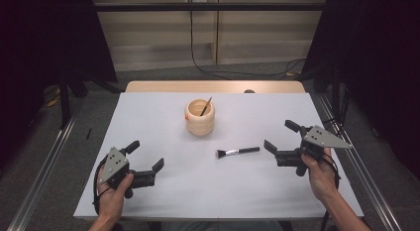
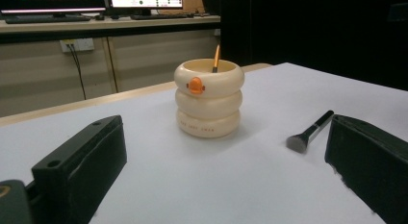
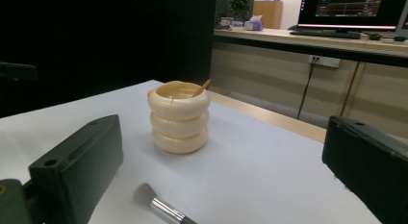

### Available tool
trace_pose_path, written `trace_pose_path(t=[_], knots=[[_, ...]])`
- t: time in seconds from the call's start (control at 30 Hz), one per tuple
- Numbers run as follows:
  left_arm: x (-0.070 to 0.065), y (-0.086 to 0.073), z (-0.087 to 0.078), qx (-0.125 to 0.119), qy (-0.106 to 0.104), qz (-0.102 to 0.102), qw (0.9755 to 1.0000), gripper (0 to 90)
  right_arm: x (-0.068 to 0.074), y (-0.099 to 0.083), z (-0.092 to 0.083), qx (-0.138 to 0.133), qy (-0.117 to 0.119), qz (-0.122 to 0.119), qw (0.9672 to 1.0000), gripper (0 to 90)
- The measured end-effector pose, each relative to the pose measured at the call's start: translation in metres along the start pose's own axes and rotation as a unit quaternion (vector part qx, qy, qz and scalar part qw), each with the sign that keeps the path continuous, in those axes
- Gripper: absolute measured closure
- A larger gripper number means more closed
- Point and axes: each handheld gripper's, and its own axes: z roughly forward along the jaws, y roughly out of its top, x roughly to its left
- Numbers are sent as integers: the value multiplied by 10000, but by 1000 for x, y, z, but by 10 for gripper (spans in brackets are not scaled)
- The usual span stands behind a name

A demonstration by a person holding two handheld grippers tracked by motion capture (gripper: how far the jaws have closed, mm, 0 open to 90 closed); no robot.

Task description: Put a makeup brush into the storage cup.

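Note:
A cream ringed cup (image 1: pixel 200 118) (image 2: pixel 209 99) (image 3: pixel 178 117) with an orange beak stands at the table's middle back, and a thin brush handle (image 1: pixel 205 106) leans inside it. A make-up brush (image 1: pixel 237 151) (image 2: pixel 309 131) (image 3: pixel 161 205) with a black handle lies flat on the white table top (image 1: pixel 163 191), in front and to the right of the cup. My left gripper (image 1: pixel 145 158) rests open at the front left with nothing between its jaws. My right gripper (image 1: pixel 281 137) stands open at the right, just beyond the brush's handle end and apart from it.
A bare wooden strip (image 1: pixel 214 86) runs along the table's far edge. Metal rails (image 1: pixel 42 176) flank the table on both sides. Black curtains hang at left and right, and cables trail on the floor behind. Monitors sit on a desk (image 2: pixel 96 22) beyond.

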Motion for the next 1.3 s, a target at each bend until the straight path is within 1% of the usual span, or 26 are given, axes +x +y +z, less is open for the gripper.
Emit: trace_pose_path(t=[0.1, 0.17, 0.3, 0.4, 0.47, 0.6, 0.63, 0.7, 0.77, 0.87, 0.97, 1.03, 1.13, 1.23, 1.27, 1.3], knots=[[1, 0, 0, 16, -1, -5, 10000, 7, 0, 1, 7, 63, 13, -65, 10000, 0], [1, 0, 0, 4, 3, 4, 10000, 8, -1, 3, 13, 93, 64, -64, 9999, 0], [0, 0, 0, 7, -2, 30, 10000, 8, -5, 6, 23, 49, 51, -66, 10000, 0], [1, 0, 0, 9, -18, -4, 10000, 8, -8, 9, 29, 78, 42, -77, 9999, 0], [2, 0, 0, 16, -13, 13, 10000, 7, -9, 11, 35, 92, 39, -121, 9999, 0], [2, 1, 0, 3, 3, 24, 10000, 7, -9, 17, 44, 89, 109, -158, 9998, 0], [2, 1, 0, -7, 0, 9, 10000, 8, -9, 19, 47, 168, 179, -155, 9996, 0], [2, 1, 0, -6, 3, 20, 10000, 7, -9, 20, 53, 209, 185, -218, 9994, 0], [2, 1, 0, -15, -15, 22, 10000, 8, -9, 22, 60, 187, 259, -184, 9993, 0], [2, 1, 0, -27, -10, 0, 10000, 8, -9, 23, 67, 230, 316, -195, 9990, 0], [2, 1, 0, -31, -15, 25, 10000, 8, -9, 25, 73, 255, 304, -235, 9989, 6], [2, 1, 0, -24, -22, 32, 10000, 7, -11, 26, 77, 235, 390, -193, 9988, 20], [2, 1, 1, 1, -41, 55, 10000, 7, -12, 27, 84, 478, 413, -319, 9975, 19], [2, 1, 0, -4, -37, 75, 10000, 7, -11, 32, 88, 700, 383, -375, 9961, 24], [2, 1, 0, -4, -32, 75, 10000, 6, -11, 32, 90, 727, 441, -372, 9957, 15], [2, 1, 0, 0, -24, 82, 10000, 7, -11, 33, 91, 787, 551, -365, 9947, 7]])
